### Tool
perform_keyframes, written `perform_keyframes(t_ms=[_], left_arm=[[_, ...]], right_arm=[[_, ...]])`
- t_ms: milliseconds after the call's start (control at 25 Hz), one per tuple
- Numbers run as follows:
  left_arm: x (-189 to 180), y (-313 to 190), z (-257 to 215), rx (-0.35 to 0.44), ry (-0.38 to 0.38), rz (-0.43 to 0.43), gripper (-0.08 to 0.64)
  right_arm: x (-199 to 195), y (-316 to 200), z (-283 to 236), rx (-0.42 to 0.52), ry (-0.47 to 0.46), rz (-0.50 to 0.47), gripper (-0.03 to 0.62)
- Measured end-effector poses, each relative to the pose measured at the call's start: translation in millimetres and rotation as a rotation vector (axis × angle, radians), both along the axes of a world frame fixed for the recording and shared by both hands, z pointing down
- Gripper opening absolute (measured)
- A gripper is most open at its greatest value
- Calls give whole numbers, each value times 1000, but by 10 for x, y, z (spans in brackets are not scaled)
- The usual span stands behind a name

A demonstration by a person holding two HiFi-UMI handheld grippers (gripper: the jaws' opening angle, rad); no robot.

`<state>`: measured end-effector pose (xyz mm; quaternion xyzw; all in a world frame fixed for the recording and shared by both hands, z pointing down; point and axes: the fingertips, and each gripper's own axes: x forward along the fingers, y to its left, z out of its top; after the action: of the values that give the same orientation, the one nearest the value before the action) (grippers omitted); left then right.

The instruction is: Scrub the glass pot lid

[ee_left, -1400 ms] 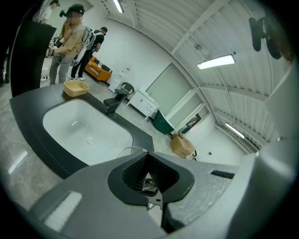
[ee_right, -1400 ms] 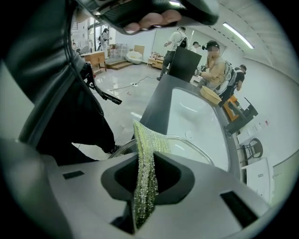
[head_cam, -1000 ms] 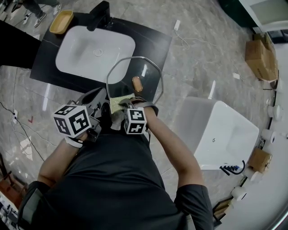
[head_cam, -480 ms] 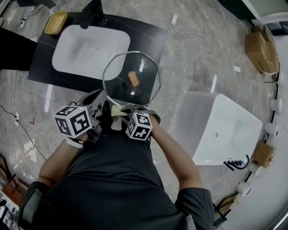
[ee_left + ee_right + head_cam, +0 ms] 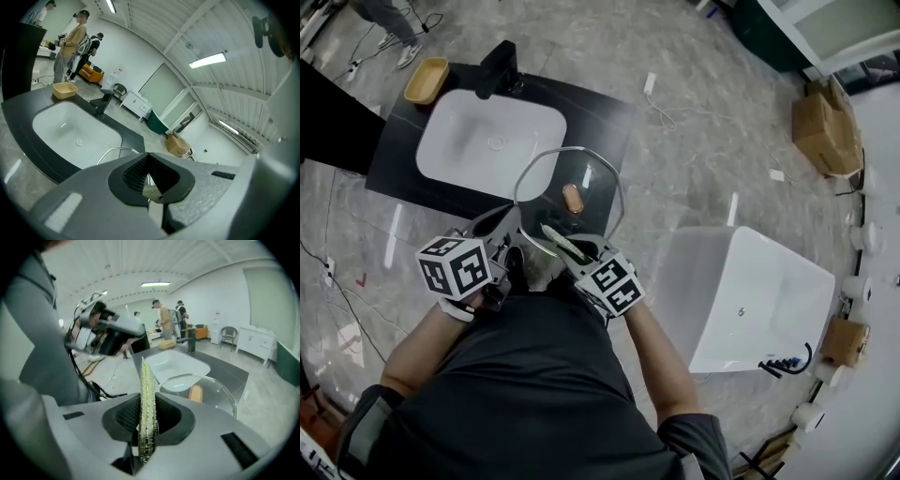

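The left tool [image 5: 511, 222] is clamped on the rim of the glass pot lid [image 5: 592, 202], over the dark counter [image 5: 609, 112] beside the sink [image 5: 492, 141]. The right tool [image 5: 572, 249] grips a sponge [image 5: 146, 399]. Both tools hide the lid's near edge.

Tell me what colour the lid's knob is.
The knob is orange-brown; the head view shows it best.

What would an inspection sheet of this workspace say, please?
Surface: black countertop with white sink.
Job's things: glass pot lid held above the counter's near edge; scouring pad at its near rim.
Clutter: yellow tray by the black faucet.
Grippers: left gripper jaws shut on the lid's rim; right gripper jaws shut on the pad.
Cables: white cable on the floor.
Surroundings: white tub, cardboard box, people beyond.
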<state>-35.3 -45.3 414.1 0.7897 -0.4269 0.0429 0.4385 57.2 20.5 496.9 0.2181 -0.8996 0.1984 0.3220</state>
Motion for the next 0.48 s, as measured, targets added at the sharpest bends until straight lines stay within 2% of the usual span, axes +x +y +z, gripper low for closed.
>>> perform_keyframes(t_ms=[120,480], left_arm=[[-25,-30,-114,27,8,-5,0],[-175,-271,-218,119,-10,-30,0]], right_arm=[[31,-231,-376,16,-113,158,63],[343,-736,-1028,115,-276,507,63]])
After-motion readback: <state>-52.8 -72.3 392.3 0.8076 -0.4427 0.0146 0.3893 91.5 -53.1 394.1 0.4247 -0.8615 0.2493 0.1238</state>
